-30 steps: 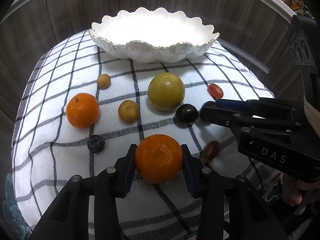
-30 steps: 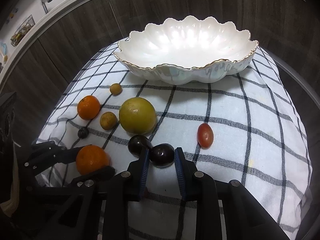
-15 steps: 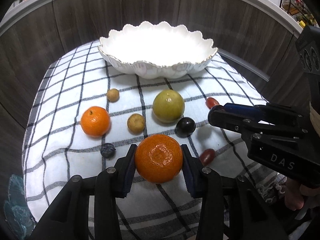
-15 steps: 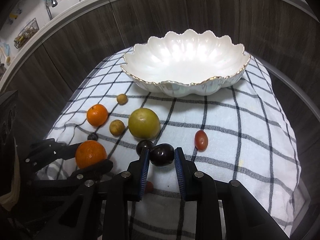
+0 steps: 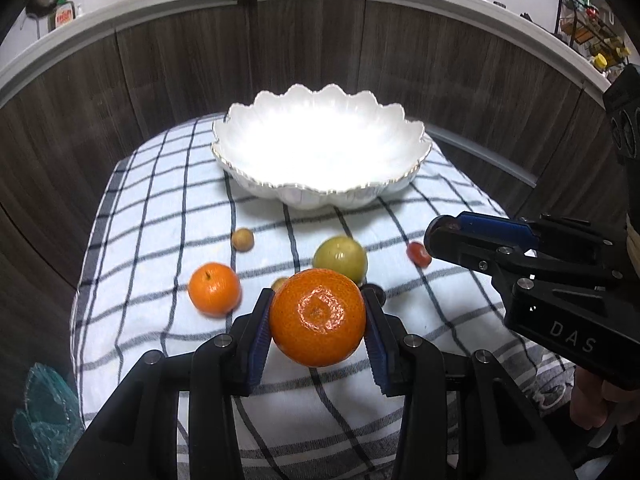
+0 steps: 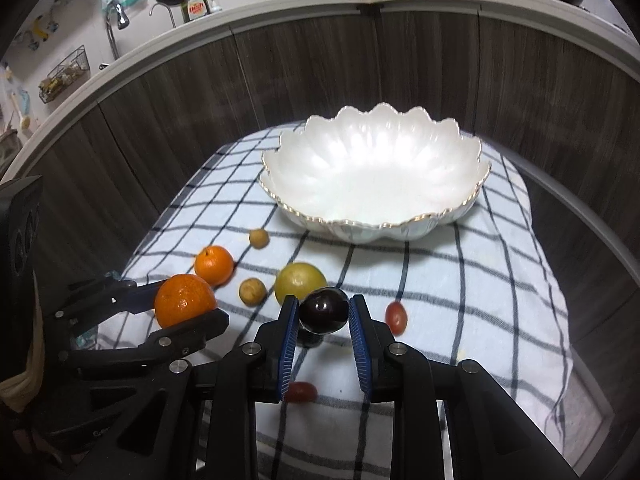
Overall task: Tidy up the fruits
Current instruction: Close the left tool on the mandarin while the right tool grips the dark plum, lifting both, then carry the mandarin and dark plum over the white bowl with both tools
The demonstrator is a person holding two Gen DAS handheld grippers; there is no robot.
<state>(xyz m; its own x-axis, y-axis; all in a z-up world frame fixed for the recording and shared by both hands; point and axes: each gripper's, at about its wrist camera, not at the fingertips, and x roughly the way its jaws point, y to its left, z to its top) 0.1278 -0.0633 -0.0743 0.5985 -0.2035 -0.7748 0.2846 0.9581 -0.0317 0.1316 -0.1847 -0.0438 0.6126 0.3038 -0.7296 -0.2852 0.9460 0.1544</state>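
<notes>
Currently, both fruits are lifted clear of the cloth; the step in hand, as judged, is carriage to the bowl.
Left gripper (image 5: 318, 316): jaws part-open, clamped on the large orange (image 5: 318, 317) at its widest girth; fruit clear of the cloth.
Right gripper (image 6: 323, 312): jaws nearly closed, pinching the dark plum (image 6: 324, 310) between the blue pads (image 6: 289, 334).
Bowl (image 6: 472, 194): white, scalloped, gilt rim; empty; at the far end of the checked cloth (image 6: 460, 280), well apart from both grippers.
Fruit left on cloth: small orange (image 6: 214, 265), green fruit (image 6: 300, 283), two small tan fruits (image 6: 252, 291) (image 6: 259, 237), two red grape tomatoes (image 6: 396, 317) (image 6: 301, 391), and a second dark fruit (image 5: 373, 291), mostly hidden.
Procedure: carry each fruit forward over the near rim before lowering; hold grip pressure constant.
Clearance: keep fruit above the scalloped edge; a knock could tip the bowl.
Release: lower close to the bowl floor, then open; round fruit will roll toward the centre.
Sequence: place one fruit at a time so the grippers do not meet.
Caution: the plum is glossy and probably slippery; avoid jerks.
</notes>
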